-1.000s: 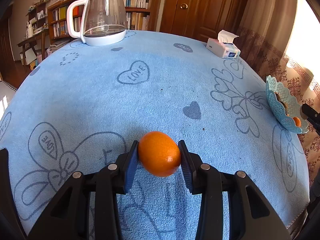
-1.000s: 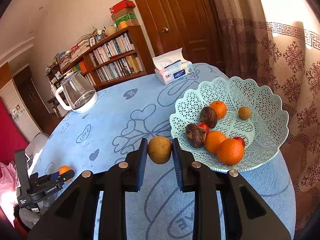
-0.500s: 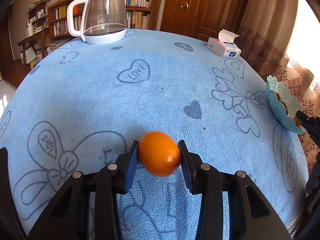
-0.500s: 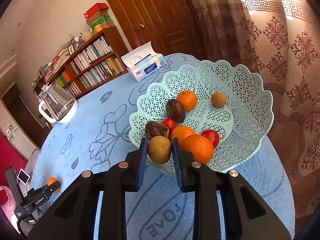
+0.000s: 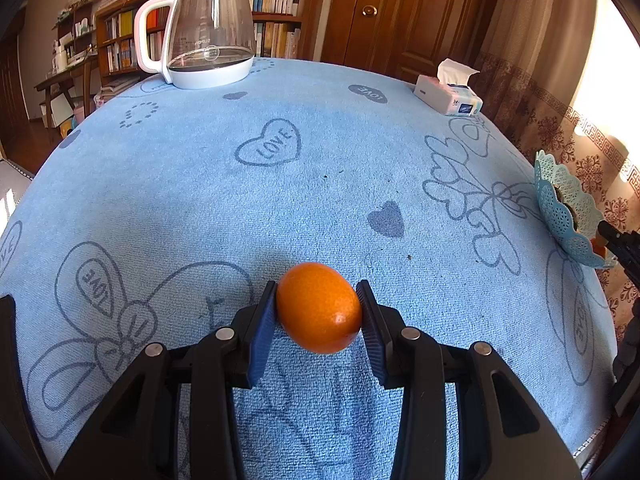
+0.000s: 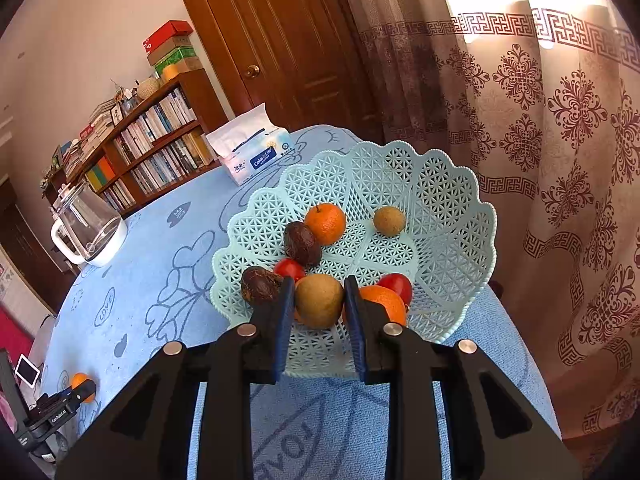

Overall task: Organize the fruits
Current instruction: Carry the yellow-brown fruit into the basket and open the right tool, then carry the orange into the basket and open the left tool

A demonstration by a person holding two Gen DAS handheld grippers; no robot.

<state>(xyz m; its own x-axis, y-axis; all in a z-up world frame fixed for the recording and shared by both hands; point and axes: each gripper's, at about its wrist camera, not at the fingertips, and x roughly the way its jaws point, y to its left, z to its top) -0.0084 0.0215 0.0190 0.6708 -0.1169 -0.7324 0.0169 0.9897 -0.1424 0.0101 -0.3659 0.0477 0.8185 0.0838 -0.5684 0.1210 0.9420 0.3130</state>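
Holding an orange [image 5: 319, 307] between the blue pads of my left gripper [image 5: 319, 312], I keep it just above the blue tablecloth [image 5: 280, 208], near the front edge of the table; the jaws are narrowed onto the fruit, one pad pressing each side. Far back on the left of that view stands a glass kettle [image 5: 204, 30] with a white handle and base. Further right, at the back edge, lies a tissue pack [image 5: 448, 96], and at the far right edge I see the rim of the pale blue lattice basket [image 5: 560, 208] side-on.

My right gripper [image 6: 319, 300] is clamped on a brownish-green round fruit [image 6: 319, 300], pads tight against both its sides, and it hangs over the near rim of the basket [image 6: 448, 216]. To the left of that fruit, inside the basket, sits a dark wrinkled fruit [image 6: 260, 285], with a small red fruit [image 6: 289, 269] just behind it and another dark wrinkled one [image 6: 302, 243] touching a stemmed orange [image 6: 326, 223] further back. A second brownish fruit [image 6: 389, 221] lies alone toward the back right. Beside my right pad an orange [image 6: 382, 300] and a red fruit [image 6: 396, 285] rest together, partly hidden by the finger.
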